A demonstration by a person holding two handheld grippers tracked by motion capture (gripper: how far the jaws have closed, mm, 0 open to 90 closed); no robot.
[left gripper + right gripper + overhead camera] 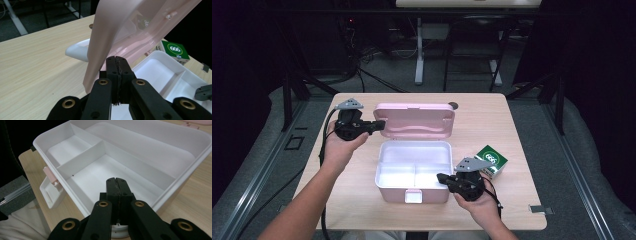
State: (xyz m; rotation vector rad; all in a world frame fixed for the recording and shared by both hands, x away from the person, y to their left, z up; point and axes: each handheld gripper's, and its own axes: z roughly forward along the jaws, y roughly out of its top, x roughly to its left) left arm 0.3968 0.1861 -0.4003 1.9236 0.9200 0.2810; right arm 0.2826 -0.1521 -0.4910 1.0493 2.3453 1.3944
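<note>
Box (412, 172) at 12 o'clock: light, stiff, slick plastic; take lid (416, 120) by edge. Left gripper (379, 125), right gripper (441, 177): jaws closed, empty.

Pink lid (414, 120), white box (412, 170), green carton (491, 161), black hand-held grippers, pale wood table (492, 120).

Light from overhead falls brightly on the pale wooden counter (492, 120), while the room around it stays dark. The white plastic lunch box tray (412, 167) glares, nearly overexposed. Both gripper views look soft, their near edges blurred.
</note>
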